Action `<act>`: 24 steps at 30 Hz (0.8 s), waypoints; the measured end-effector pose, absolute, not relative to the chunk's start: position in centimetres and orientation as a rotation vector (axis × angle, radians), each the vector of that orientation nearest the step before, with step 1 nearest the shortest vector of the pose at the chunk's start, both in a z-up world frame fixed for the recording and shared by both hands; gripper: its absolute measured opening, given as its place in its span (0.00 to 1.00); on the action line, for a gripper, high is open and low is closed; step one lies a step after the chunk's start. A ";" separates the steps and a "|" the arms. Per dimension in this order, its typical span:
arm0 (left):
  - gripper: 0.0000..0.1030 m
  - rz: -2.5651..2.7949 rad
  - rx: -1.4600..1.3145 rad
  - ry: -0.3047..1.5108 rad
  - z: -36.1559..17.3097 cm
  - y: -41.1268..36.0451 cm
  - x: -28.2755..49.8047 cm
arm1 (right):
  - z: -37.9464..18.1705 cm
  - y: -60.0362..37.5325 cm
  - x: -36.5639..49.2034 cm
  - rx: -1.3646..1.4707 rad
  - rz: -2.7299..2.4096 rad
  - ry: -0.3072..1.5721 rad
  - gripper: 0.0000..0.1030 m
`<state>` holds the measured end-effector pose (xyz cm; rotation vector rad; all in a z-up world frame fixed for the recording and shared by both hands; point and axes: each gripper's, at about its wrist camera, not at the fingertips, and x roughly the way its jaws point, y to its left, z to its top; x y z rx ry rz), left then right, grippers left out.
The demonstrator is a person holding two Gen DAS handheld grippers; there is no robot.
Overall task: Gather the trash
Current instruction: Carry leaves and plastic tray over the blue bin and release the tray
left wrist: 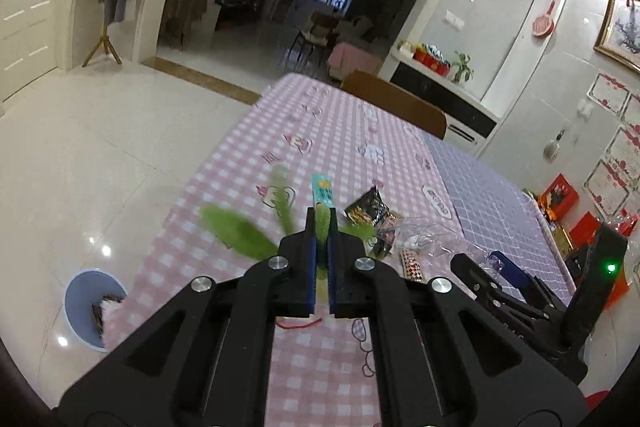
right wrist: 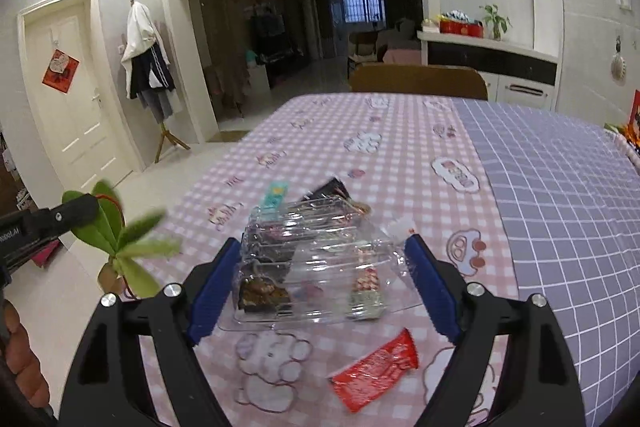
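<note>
My left gripper (left wrist: 322, 223) is shut on the stem of a green leafy sprig (left wrist: 240, 231), which it holds up off the table; the right wrist view shows the gripper (right wrist: 80, 213) and the sprig (right wrist: 120, 243) at the left. A crumpled clear plastic box (right wrist: 320, 259) sits between the blue pads of my right gripper (right wrist: 322, 247), both pads pressing on its sides. On the pink checked tablecloth (right wrist: 400, 155) lie a red wrapper (right wrist: 376, 371), a teal wrapper (right wrist: 274, 195) and a black snack bag (right wrist: 330, 189).
A blue bin (left wrist: 86, 303) with some trash in it stands on the tiled floor left of the table. A wooden chair (right wrist: 418, 81) is at the table's far end. A red string (left wrist: 296, 325) lies below the left gripper. A person's hand (right wrist: 20, 347) shows at the lower left.
</note>
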<state>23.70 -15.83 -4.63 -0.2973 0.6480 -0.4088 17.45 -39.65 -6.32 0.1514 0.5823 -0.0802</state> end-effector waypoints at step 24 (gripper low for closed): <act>0.04 -0.001 -0.516 0.577 -7.8 11.0 20.5 | -4.2 -12.0 22.4 0.031 0.390 0.602 0.79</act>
